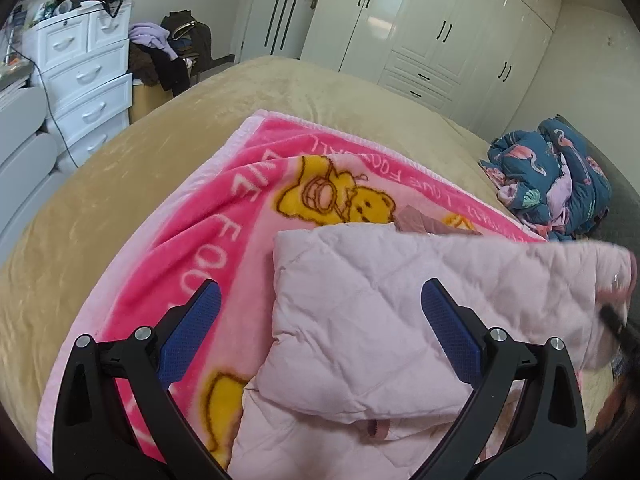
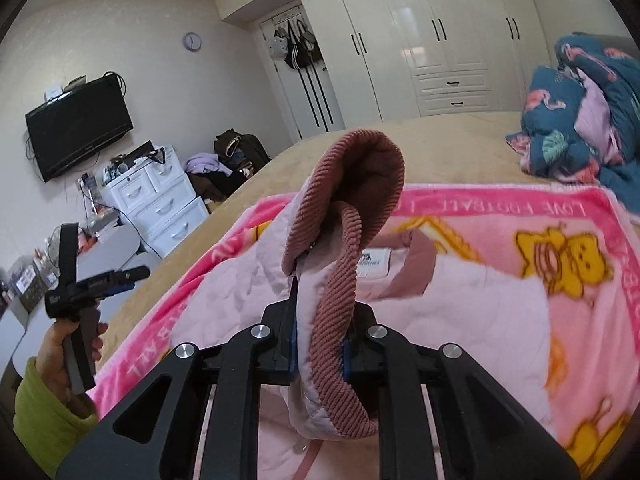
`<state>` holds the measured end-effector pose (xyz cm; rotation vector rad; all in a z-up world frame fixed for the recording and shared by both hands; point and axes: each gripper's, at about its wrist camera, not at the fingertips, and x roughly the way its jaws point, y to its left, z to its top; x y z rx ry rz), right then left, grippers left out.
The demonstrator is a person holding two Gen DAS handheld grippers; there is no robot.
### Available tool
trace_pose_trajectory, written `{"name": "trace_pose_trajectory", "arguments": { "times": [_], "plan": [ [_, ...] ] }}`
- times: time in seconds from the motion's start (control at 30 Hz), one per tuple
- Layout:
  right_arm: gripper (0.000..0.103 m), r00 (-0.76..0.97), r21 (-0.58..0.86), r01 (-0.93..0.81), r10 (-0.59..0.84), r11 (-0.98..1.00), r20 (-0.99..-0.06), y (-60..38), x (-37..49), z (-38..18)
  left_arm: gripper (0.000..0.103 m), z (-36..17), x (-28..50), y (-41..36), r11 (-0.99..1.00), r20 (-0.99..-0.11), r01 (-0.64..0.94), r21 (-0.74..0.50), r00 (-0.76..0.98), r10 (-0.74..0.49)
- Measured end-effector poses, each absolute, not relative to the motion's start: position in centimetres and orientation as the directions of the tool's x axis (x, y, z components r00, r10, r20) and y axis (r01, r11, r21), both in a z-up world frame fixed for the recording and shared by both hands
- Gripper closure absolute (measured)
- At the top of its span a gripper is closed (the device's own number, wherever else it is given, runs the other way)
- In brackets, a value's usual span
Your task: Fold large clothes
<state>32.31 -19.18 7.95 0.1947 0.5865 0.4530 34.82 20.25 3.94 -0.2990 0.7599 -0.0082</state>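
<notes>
1. A pale pink quilted jacket (image 1: 360, 320) is spread on a pink cartoon blanket (image 1: 224, 208), one part of it folded over the rest; a white label (image 2: 374, 264) is seen inside its neck.
2. Its dusty-rose ribbed collar (image 2: 344, 248) is lifted clear of the blanket and curls over in the right wrist view.
3. The collar edge is pinched by the right gripper (image 2: 320, 354), whose fingers are pressed together on the cloth.
4. The left gripper (image 1: 320, 320) is held above the folded jacket with its blue-padded fingers (image 1: 192, 336) spread wide; nothing is gripped between them.
5. In the right wrist view that same left gripper is seen off to the left of the bed, held in a hand (image 2: 60, 356) with a yellow-green sleeve (image 2: 44, 412).
6. The blanket lies on a bed (image 1: 100, 208) covered in beige.
7. A crumpled blue flamingo-print quilt (image 1: 552, 176) is piled at the bed's far right side.
8. Beyond the bed a white wardrobe (image 2: 420, 40), a white drawer unit (image 1: 84, 72) and a wall-mounted television (image 2: 78, 128) are seen.
</notes>
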Motion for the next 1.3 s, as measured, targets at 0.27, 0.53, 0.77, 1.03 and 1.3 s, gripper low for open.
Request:
{"name": "trace_pose_trajectory", "arguments": {
  "times": [0.27,0.53,0.77,1.03,1.3],
  "plan": [
    [0.089,0.713,0.299,-0.274,0.401,0.914,-0.575,-19.7,34.7,4.5,0.009,3.2,35.2,18.2,0.968,-0.689,-0.065,-0.241,0.714,-0.123],
    [0.087,0.684,0.323,-0.219,0.381,0.921,-0.622,-20.2,35.1,1.4,0.009,1.6,36.0,15.2,0.979,-0.714,-0.015,-0.204,0.686,-0.138],
    [0.061,0.680,0.354,-0.146,0.354,0.924,-0.643,-21.3,35.2,0.1,0.009,-0.4,36.5,12.5,0.985,-0.744,0.037,-0.167,0.651,-0.150],
    [0.043,0.726,0.336,-0.073,0.281,0.939,-0.628,-22.6,33.8,-0.1,0.009,-1.5,36.6,10.8,0.987,-0.759,0.073,-0.144,0.632,-0.158],
    [0.038,0.717,0.326,-0.139,0.323,0.935,-0.618,-20.6,34.2,0.7,0.009,-3.1,36.7,9.8,0.975,-0.766,0.117,-0.189,0.603,-0.221]
  ]
}}
